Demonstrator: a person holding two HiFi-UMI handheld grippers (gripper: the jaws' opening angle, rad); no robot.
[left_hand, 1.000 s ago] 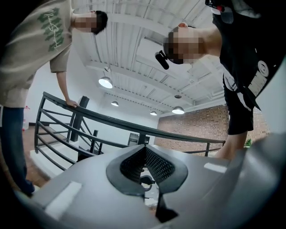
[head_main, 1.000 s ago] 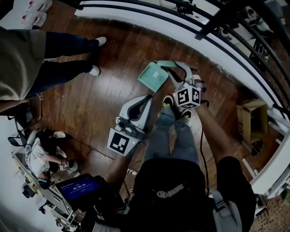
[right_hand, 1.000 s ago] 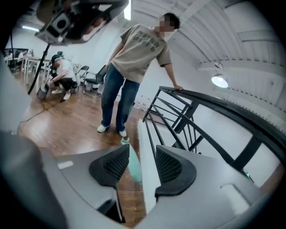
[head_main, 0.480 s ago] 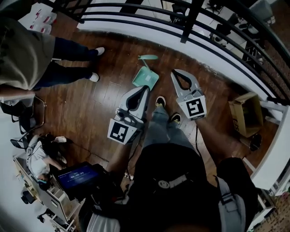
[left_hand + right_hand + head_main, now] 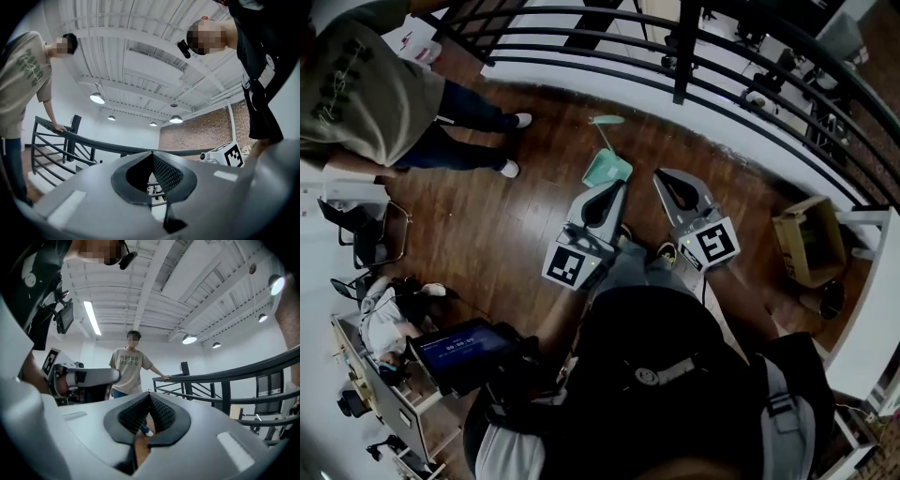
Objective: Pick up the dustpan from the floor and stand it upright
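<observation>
**Change since the earlier frame.** A second ago the right gripper (image 5: 662, 175) had its jaws about the handle of the teal plastic dustpan (image 5: 607, 165). It is now clear of the dustpan and nearer the head camera. Its own view shows the ribbed pads pressed together with nothing between them (image 5: 149, 393). The left gripper (image 5: 617, 187) has also come up. Its jaws are likewise closed on nothing (image 5: 151, 153).

The dustpan stands free on the dark wooden plank floor (image 5: 487, 225). It lies just beyond both sets of tips, with its handle end toward the black metal railing (image 5: 675, 56). The bystander in the olive T-shirt and blue jeans (image 5: 366, 94) has shifted from the left edge to the upper left.

**Limits of view.**
- From this steep angle it cannot be told whether the dustpan is fully upright or leaning.
- The left gripper's tip overlaps the pan's near edge, so its footing on the floor is hidden.
- Neither gripper view shows the dustpan.
- The open brown cardboard box (image 5: 811, 239) at the right is too dark inside to read.
</observation>
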